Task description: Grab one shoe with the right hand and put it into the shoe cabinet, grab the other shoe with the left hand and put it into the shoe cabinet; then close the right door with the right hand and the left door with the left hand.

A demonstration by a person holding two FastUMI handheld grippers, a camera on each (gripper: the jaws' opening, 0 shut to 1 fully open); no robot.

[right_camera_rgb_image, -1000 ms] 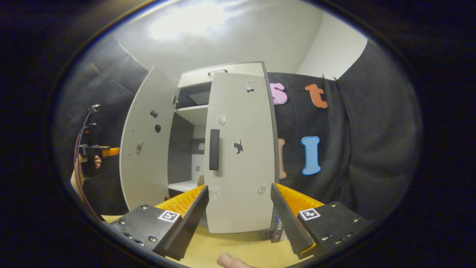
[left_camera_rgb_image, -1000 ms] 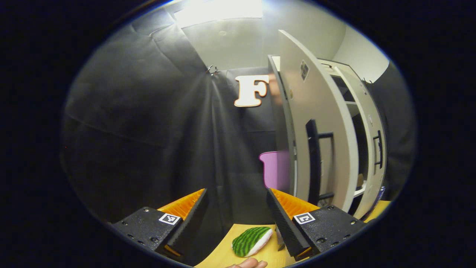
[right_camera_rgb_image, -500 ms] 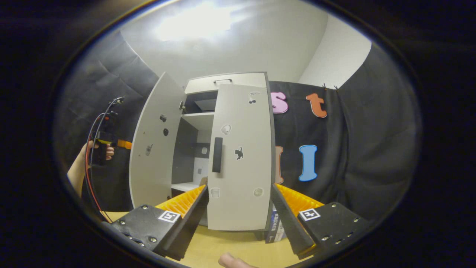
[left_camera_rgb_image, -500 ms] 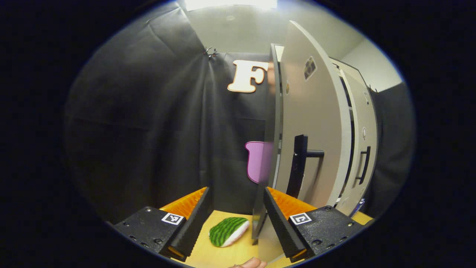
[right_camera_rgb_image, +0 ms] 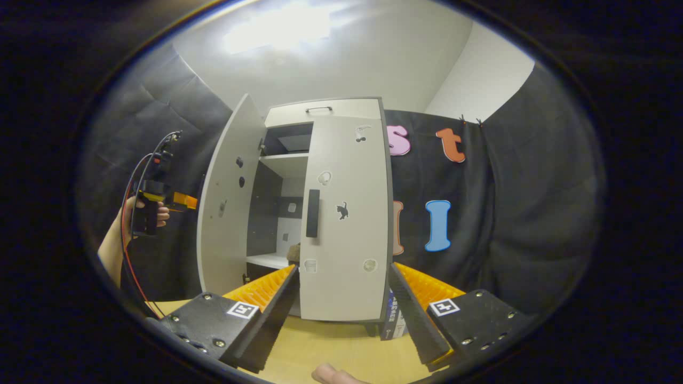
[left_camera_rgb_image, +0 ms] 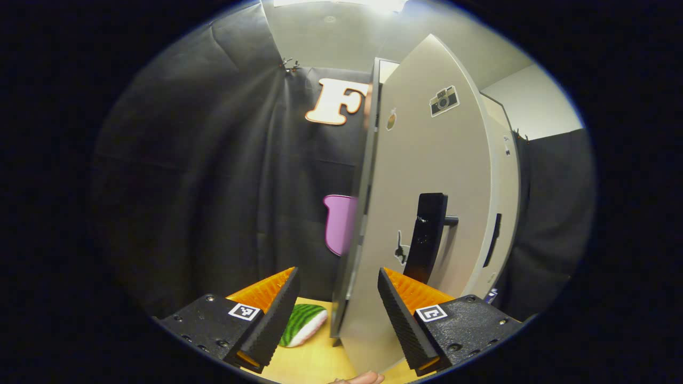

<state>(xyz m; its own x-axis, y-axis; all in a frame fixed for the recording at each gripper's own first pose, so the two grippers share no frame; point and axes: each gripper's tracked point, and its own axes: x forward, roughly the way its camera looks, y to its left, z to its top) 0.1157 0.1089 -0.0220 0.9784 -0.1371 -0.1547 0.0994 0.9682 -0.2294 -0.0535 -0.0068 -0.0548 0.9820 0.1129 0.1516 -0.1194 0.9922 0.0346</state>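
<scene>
- The shoe cabinet (right_camera_rgb_image: 325, 213) stands on the counter (right_camera_rgb_image: 331, 349) against the booth wall. The right door (right_camera_rgb_image: 347, 218) lies flat against the cabinet front; the left door (right_camera_rgb_image: 227, 197) stands ajar, swung out toward the viewer.
- In the right gripper view, the gap between the doors exposes an upper shelf (right_camera_rgb_image: 285, 162) and a lower shelf (right_camera_rgb_image: 269, 260). A small brownish object (right_camera_rgb_image: 293, 252) sits on the lower shelf at the edge of the right door; whether it is a shoe cannot be told.
- The left claw (left_camera_rgb_image: 336, 312) has its fingers apart and clamps nothing. The bottom edge of the left door (left_camera_rgb_image: 427, 213) sits between the fingers; contact cannot be told. The black door handle (left_camera_rgb_image: 427, 237) stands just above the finger on the right of that view.
- The right gripper view shows the left claw (right_camera_rgb_image: 184, 201) from outside: a hand (right_camera_rgb_image: 149, 210) holds it level, just beside the outer face of the left door, with red cables hanging from it.
- The right claw (right_camera_rgb_image: 341, 312) has its fingers apart, gripping nothing, held apart from the cabinet and facing the right door.
- The left gripper view shows a green striped item (left_camera_rgb_image: 301, 324) lying on the counter (left_camera_rgb_image: 315, 362) left of the door, partly hidden by the left finger.
- A dark box (right_camera_rgb_image: 392, 317) stands on the counter at the cabinet's lower right corner.
</scene>
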